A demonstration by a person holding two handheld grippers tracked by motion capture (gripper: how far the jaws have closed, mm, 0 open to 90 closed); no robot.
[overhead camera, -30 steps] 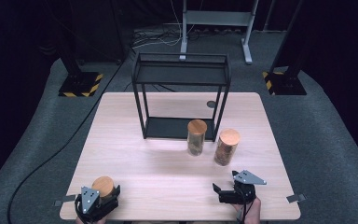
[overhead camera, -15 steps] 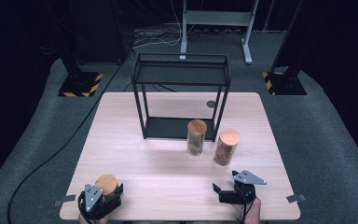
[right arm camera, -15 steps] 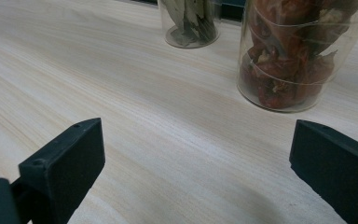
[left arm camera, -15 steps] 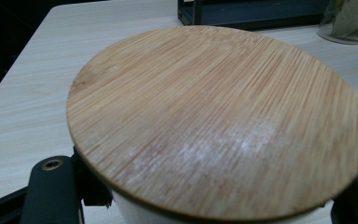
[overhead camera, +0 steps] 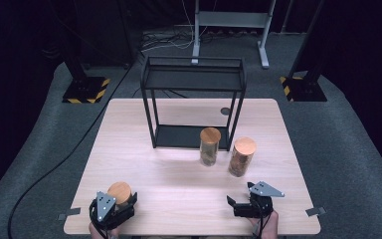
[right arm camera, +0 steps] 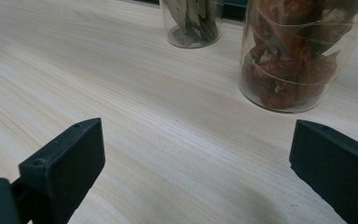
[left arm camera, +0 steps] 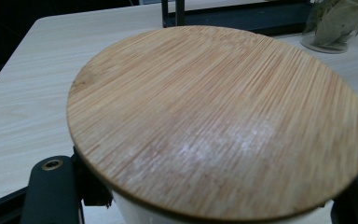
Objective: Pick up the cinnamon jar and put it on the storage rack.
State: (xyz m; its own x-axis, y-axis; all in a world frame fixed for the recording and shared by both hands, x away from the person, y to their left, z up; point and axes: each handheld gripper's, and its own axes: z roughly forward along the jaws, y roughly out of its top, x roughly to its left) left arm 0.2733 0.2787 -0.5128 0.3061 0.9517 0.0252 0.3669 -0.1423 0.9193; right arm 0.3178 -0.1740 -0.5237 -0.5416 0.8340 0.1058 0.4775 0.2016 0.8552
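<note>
The jar (overhead camera: pixel 120 193) with its plain bamboo lid (left arm camera: pixel 216 119) bears no label or writing. It stands at the desk's (overhead camera: pixel 179 174) near left corner, clamped between the jaws of the left hand-held gripper (overhead camera: pixel 112 209). The right hand-held gripper (overhead camera: pixel 239 206) rests at the near right, jaws wide and empty. Beyond it stand a chilli jar (right arm camera: pixel 303 51) and a leaf jar (right arm camera: pixel 191 21), near the black rack (overhead camera: pixel 194 99).
</note>
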